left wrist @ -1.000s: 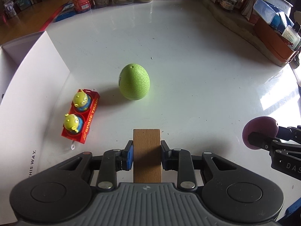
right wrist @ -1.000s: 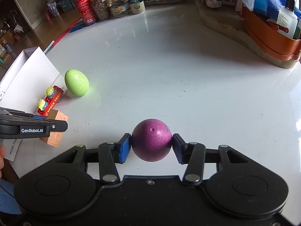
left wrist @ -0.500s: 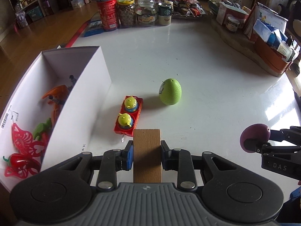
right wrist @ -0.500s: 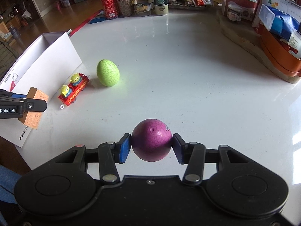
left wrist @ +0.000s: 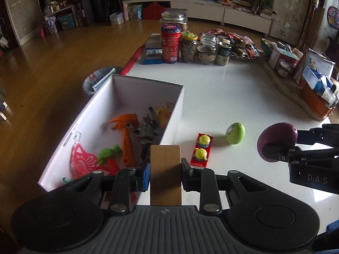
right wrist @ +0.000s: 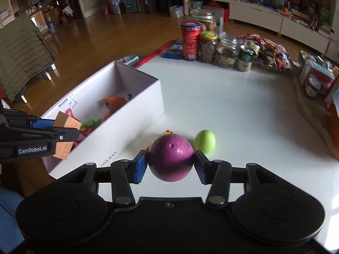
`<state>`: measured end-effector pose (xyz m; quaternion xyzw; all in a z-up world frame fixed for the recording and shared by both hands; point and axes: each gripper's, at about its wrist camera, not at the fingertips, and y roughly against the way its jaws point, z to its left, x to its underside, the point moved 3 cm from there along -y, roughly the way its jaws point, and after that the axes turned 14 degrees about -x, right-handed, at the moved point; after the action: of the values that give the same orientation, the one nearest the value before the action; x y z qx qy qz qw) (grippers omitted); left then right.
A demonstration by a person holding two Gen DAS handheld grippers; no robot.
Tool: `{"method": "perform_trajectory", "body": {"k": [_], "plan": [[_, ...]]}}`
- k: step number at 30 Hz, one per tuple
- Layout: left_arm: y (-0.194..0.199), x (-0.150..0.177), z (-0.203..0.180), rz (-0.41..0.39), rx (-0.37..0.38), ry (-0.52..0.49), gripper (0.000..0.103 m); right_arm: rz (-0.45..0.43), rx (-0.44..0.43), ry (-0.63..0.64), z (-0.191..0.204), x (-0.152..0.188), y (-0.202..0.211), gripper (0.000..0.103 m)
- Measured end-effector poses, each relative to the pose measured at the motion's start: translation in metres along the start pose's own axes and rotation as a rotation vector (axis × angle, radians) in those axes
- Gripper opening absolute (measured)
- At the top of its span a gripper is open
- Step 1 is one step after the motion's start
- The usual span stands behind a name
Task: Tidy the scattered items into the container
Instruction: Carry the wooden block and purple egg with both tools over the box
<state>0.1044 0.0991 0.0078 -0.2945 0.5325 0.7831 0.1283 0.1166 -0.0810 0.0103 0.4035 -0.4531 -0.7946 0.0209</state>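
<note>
Both grippers have risen: the left gripper [left wrist: 165,174], fingers pinching the wooden block [left wrist: 165,173], hangs nearest the white box [left wrist: 169,124]; the right gripper [right wrist: 171,165] clamps the purple egg [right wrist: 171,157] farther right.

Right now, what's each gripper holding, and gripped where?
Left gripper clamps the wooden block by its two side faces, partway along its length. Right gripper clamps the purple egg across its widest part.
</note>
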Motion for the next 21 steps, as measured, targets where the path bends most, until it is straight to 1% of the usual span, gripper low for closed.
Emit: {"method": "perform_trajectory", "body": {"k": [4, 10, 15, 21], "plan": [[-0.007, -0.003, 0.033, 0.007, -0.024, 0.047, 0.029, -0.005, -0.049, 0.046, 0.038, -0.029, -0.018, 0.049], [-0.031, -0.002, 0.072, 0.034, -0.057, 0.108, 0.029, 0.016, -0.092, 0.096, 0.078, -0.055, -0.056, 0.048], [-0.059, 0.002, 0.093, 0.077, -0.069, 0.151, 0.029, 0.053, -0.104, 0.125, 0.098, -0.065, -0.088, 0.048], [-0.090, 0.006, 0.101, 0.124, -0.073, 0.175, 0.029, 0.102, -0.097, 0.131, 0.106, -0.066, -0.120, 0.048]]}}
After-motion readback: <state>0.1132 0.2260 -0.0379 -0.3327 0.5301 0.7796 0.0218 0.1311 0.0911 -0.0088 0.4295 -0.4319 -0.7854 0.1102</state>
